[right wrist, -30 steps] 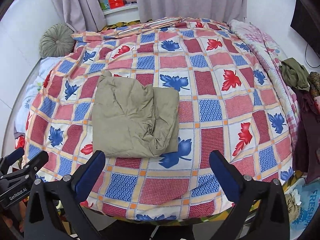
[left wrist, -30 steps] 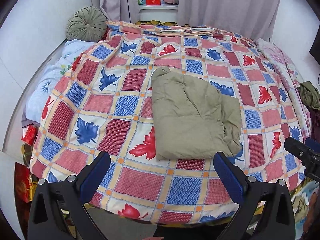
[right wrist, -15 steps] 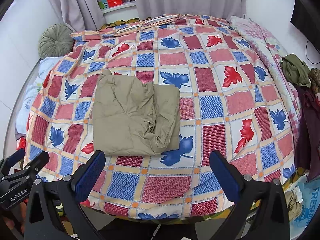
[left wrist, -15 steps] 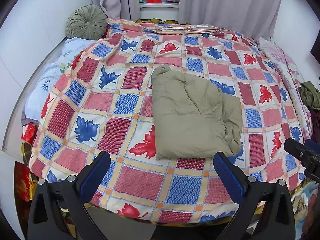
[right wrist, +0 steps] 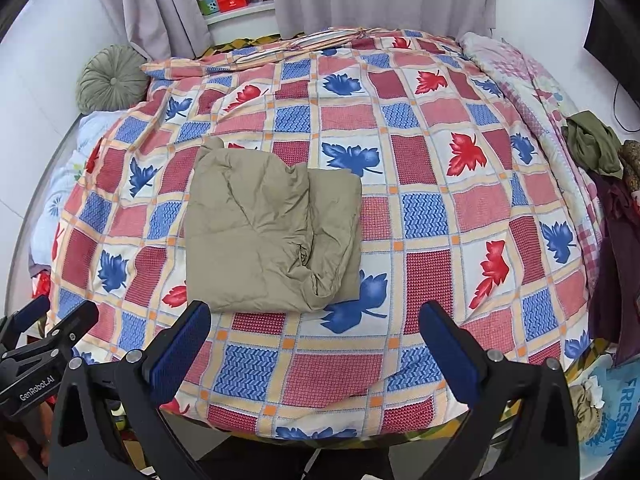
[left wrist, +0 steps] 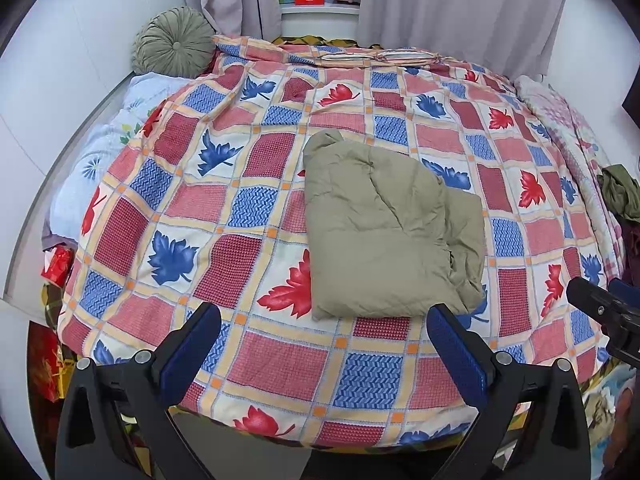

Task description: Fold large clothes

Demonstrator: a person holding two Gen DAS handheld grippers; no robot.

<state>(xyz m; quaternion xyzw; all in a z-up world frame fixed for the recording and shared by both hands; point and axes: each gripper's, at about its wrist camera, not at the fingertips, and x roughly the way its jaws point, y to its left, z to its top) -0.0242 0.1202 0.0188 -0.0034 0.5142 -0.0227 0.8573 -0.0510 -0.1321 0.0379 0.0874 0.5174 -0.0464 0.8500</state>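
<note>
Olive garment (left wrist: 384,236) lies folded into a rough square on the bed (left wrist: 248,356), near the foot edge, middle-left. Folding looks done or nearly so; right side still bunched where layers gather. Left gripper (left wrist: 324,346) and right gripper (right wrist: 316,344) both hang off the foot of the bed, jaws wide, holding nothing, clear of the cloth. Next move, if any: reach in and flatten or tuck that bunched edge; hard to tell whether it is a sleeve. Against the earlier frames, both views sit slightly farther back; the garment is unchanged.
</note>
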